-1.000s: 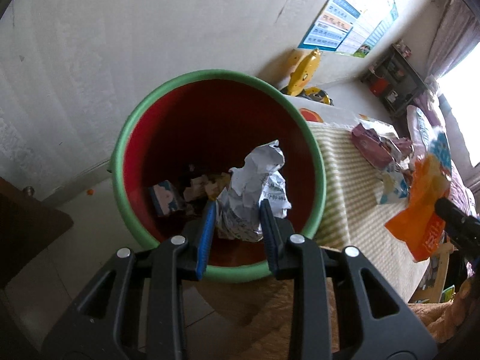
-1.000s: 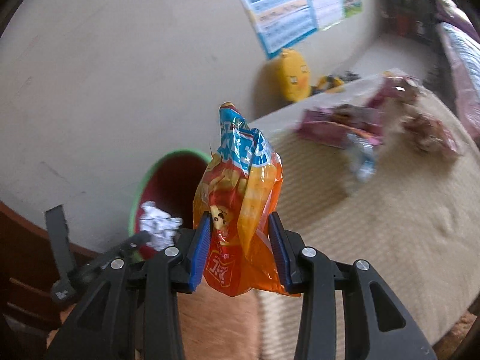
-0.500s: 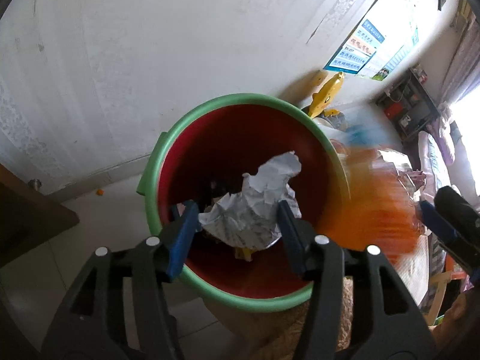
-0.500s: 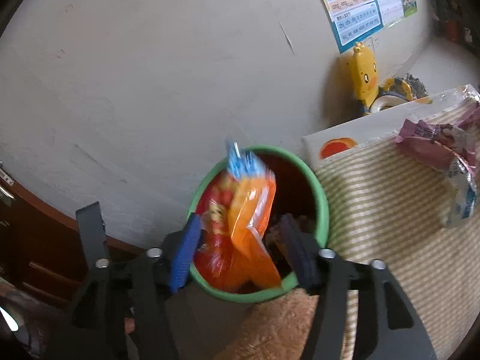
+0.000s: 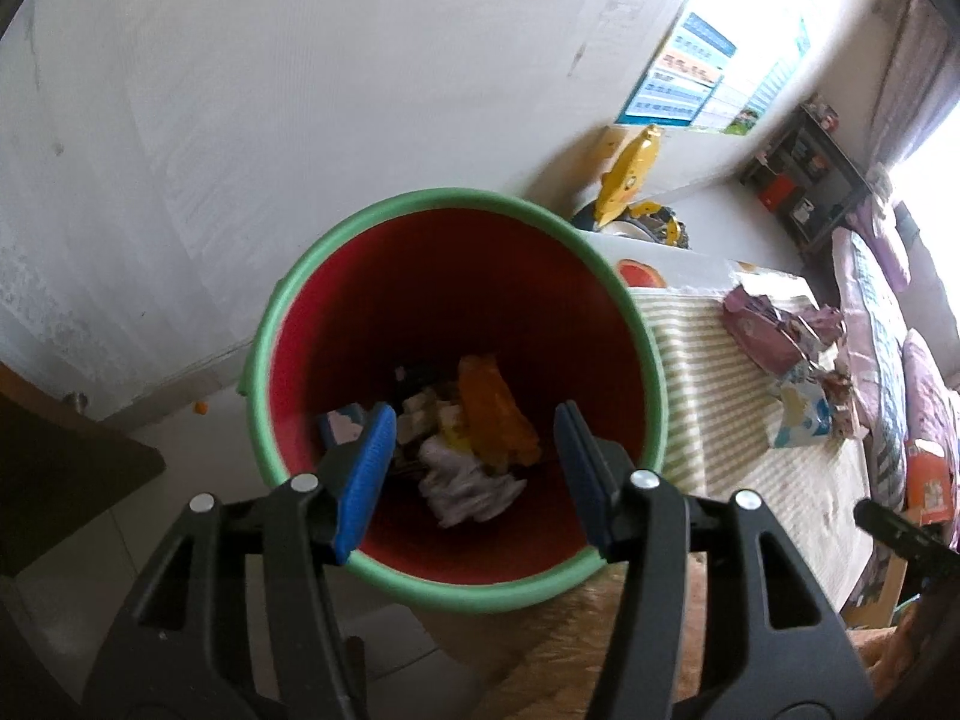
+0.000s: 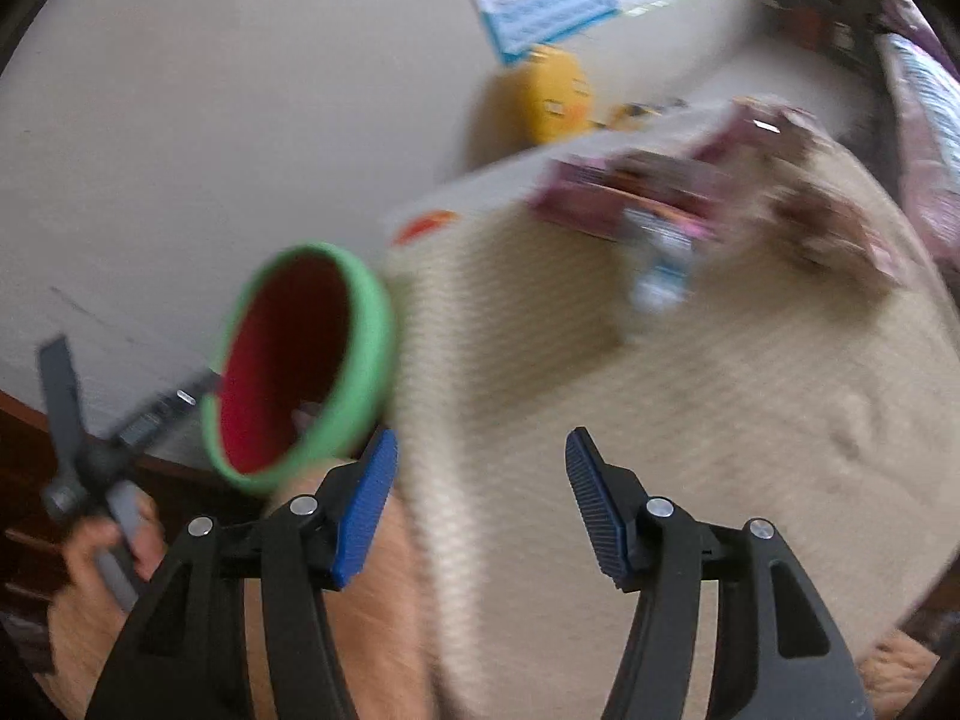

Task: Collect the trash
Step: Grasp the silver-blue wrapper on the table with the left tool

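Left gripper (image 5: 474,468) spread wide, empty, over the bin (image 5: 360,234). Crumpled paper (image 5: 468,489) & orange wrapper (image 5: 492,414) lie at bin bottom. Right gripper (image 6: 480,498) also spread, empty, over striped mat (image 6: 690,420); more wrappers (image 6: 630,198) on mat, blurred.

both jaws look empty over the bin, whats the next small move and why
Probably swing the right gripper toward the purple wrappers on the striped mat. Both sets of jaws stand open and empty, the crumpled paper and orange bag lie inside the bin, and wrappers remain on the mat. The left gripper hangs over the bin.
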Demonstrator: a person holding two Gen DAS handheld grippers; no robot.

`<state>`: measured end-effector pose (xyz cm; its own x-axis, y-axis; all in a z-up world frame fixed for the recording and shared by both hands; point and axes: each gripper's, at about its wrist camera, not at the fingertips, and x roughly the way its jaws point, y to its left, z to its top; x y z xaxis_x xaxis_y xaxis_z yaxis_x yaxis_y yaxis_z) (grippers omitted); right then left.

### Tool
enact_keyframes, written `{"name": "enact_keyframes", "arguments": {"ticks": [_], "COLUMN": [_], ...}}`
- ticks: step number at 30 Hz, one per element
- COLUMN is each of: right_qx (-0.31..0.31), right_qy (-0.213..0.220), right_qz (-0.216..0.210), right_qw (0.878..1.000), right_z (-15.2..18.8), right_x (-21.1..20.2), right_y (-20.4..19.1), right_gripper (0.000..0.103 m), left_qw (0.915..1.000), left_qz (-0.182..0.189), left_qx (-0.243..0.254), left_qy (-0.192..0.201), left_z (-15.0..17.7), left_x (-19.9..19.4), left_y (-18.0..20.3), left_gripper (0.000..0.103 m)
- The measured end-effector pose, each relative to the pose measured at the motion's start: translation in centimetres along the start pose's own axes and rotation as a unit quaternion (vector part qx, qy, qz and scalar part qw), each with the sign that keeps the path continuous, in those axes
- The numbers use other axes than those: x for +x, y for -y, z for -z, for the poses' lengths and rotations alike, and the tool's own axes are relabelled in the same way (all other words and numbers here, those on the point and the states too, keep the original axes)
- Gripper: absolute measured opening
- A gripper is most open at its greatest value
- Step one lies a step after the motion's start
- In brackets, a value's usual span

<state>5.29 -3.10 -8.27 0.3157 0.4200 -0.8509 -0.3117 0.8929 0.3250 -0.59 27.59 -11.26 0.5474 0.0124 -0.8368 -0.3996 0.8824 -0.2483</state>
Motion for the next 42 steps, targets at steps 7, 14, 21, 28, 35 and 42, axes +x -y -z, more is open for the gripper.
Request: {"name": "enact_keyframes", "arguments": {"ticks": [7, 14, 21, 28, 35, 42], "right_qx": [0.111, 0.184, 0.221, 0.232, 0.237, 0.212], "right_qy": [0.021, 0.033, 0.058, 0.093, 0.109, 0.095], "right_qz": [0.039, 0.005, -0.021, -0.013, -0.008, -0.001], "right_qw": [0.993, 0.982, 0.973, 0.968, 0.965, 0.973], "right_z": [2.2, 2.0, 2.2, 2.1, 2.1, 1.8], "right_x": [-2.0, -3.2, -5.7, -8.1, -9.0, -8.1], "right_y": [9.0, 12.7, 14.6, 15.8, 16.5, 15.6], "right_gripper": [0.067, 0.067, 0.068, 0.076, 0.08, 0.08], "left_qw": [0.9979, 0.9845, 0.9744, 0.9655, 0.962, 0.9562], "left_qz": [0.019, 0.055, 0.103, 0.013, 0.017, 0.069], "left_qx": [0.059, 0.162, 0.188, 0.24, 0.245, 0.262], "left_qy": [-0.018, -0.035, -0.067, -0.099, -0.12, -0.111], "left_z": [0.9, 1.9, 1.1, 1.3, 2.2, 4.9], "left_x": [0.6, 2.9, 6.1, 12.8, 13.1, 8.4], "left_y": [6.4, 17.7, 28.0, 32.3, 31.4, 28.8], "left_gripper": [0.055, 0.064, 0.078, 0.075, 0.03, 0.028]}}
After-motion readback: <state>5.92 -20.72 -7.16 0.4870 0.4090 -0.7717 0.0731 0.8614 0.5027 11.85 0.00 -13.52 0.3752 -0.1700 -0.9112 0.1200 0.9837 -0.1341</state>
